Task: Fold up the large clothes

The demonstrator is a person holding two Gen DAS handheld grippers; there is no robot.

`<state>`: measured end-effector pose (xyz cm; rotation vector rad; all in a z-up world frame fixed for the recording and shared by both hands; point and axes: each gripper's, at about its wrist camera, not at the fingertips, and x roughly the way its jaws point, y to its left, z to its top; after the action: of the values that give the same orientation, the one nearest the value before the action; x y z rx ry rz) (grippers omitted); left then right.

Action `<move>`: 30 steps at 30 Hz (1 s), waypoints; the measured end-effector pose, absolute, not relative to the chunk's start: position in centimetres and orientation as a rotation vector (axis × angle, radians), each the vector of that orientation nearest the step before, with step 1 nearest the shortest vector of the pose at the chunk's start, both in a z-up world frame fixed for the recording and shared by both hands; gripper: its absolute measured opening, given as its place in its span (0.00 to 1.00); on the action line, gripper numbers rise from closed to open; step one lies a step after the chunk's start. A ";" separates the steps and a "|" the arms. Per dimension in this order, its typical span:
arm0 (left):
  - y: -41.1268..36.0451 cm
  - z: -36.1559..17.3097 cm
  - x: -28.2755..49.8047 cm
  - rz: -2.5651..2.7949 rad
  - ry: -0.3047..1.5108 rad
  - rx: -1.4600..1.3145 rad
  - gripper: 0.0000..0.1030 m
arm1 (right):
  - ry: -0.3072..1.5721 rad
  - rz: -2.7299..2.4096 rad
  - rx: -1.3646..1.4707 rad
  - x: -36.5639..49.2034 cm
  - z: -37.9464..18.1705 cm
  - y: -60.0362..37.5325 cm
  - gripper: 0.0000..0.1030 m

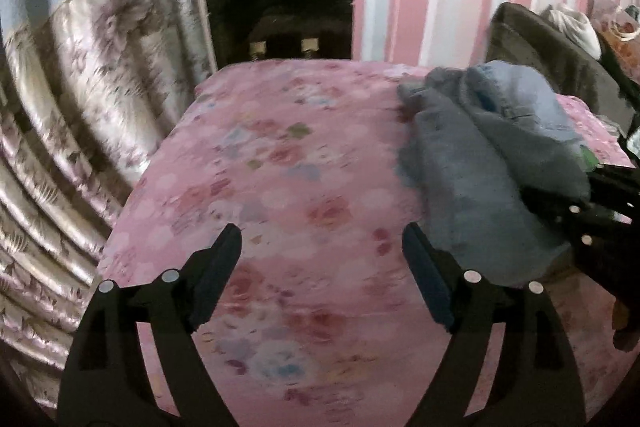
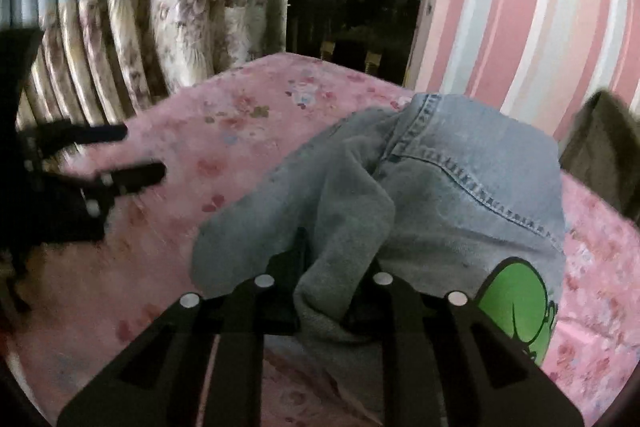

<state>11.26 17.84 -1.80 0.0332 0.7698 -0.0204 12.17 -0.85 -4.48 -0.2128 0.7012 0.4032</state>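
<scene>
While the right gripper [image 2: 320, 267] pinched a bunched fold of the denim garment [image 2: 460, 187] on the pink floral bedspread [image 1: 280, 167], the sound move was to keep it taut and low. Beside it, the left gripper [image 1: 322, 247] hung angled downward, jaws wide and empty.

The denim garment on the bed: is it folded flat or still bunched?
Bunched: the denim garment lies crumpled on the pink sheet, one fold pinched in the right gripper.

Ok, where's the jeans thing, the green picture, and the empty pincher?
denim garment [image 2: 480, 187], right wrist view, on its stitched seam panel.
green picture [image 2: 516, 303], right wrist view, on the green patch.
left gripper [image 1: 322, 251], left wrist view, between its open fingertips.
</scene>
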 end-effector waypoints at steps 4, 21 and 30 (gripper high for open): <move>18.5 -2.4 11.1 -0.006 0.784 0.024 0.82 | 0.674 0.384 -0.313 11.5 -4.5 -0.1 0.19; 16.9 -2.0 10.5 -0.016 0.775 0.060 0.90 | 0.562 0.317 -0.180 3.8 2.7 -11.4 0.58; 13.6 -0.1 10.5 -0.088 0.758 0.052 0.92 | 0.640 0.154 -0.026 7.0 -0.9 -20.1 0.58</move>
<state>10.54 13.55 -0.10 0.0525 0.7575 -0.0882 6.96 -20.08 -0.89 -0.0259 0.6397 0.1538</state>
